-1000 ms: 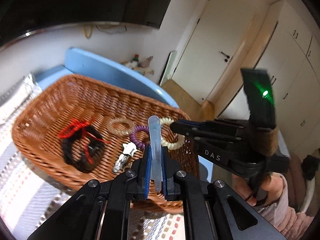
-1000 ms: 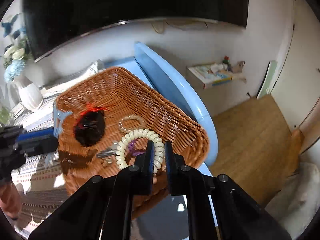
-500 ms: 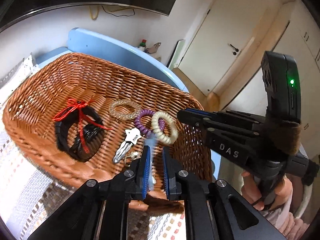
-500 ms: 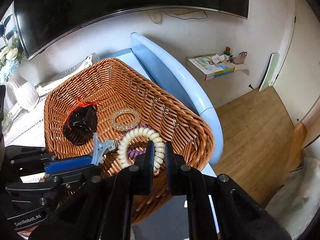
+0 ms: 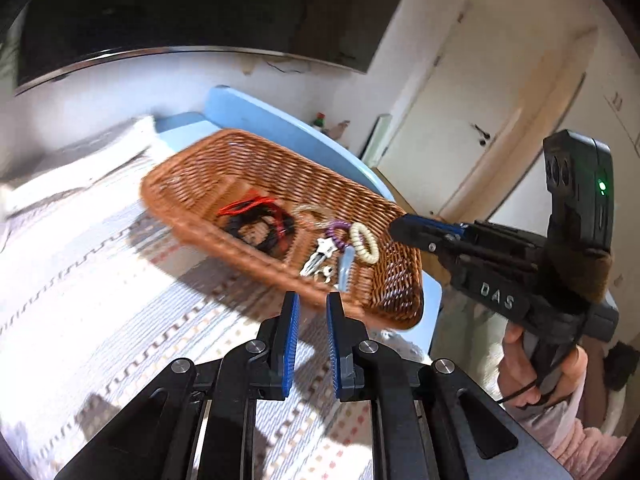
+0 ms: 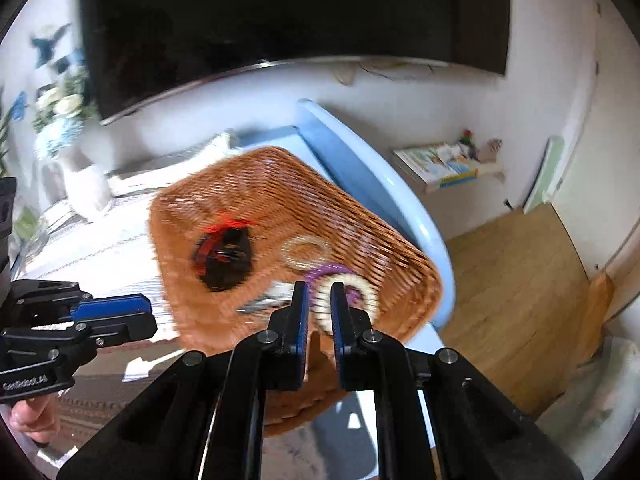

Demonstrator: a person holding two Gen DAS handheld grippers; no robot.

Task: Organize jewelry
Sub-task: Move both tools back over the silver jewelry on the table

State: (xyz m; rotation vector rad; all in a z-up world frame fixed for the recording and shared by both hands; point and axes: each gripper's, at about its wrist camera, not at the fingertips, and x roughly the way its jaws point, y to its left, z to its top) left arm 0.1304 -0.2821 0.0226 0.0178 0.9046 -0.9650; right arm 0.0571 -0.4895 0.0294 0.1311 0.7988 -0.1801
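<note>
A brown wicker basket (image 5: 208, 168) (image 6: 248, 184) holds a black band with red string (image 5: 256, 220) (image 6: 222, 258), a clear ring (image 5: 312, 212) (image 6: 306, 250), a purple coil (image 5: 338, 232) (image 6: 326, 272), a cream coil bracelet (image 5: 365, 242) (image 6: 370, 298), silver star clips (image 5: 320, 258) and a pale blue hair clip (image 5: 345, 270). My left gripper (image 5: 311, 300) is open and empty, just short of the basket's near rim. My right gripper (image 6: 319, 292) is open and empty above the cream coil; it also shows in the left wrist view (image 5: 404, 226).
The basket sits on a patterned white cloth (image 5: 100, 280) over a light blue table (image 6: 360, 168). A white vase with flowers (image 6: 80, 176) stands at the back left. A dark TV (image 6: 280, 12) hangs above. Wooden floor (image 6: 520, 280) lies to the right.
My left gripper let go of the pale blue hair clip into the basket and drew back, open. My right gripper let go of the cream coil, which now lies in the basket.
</note>
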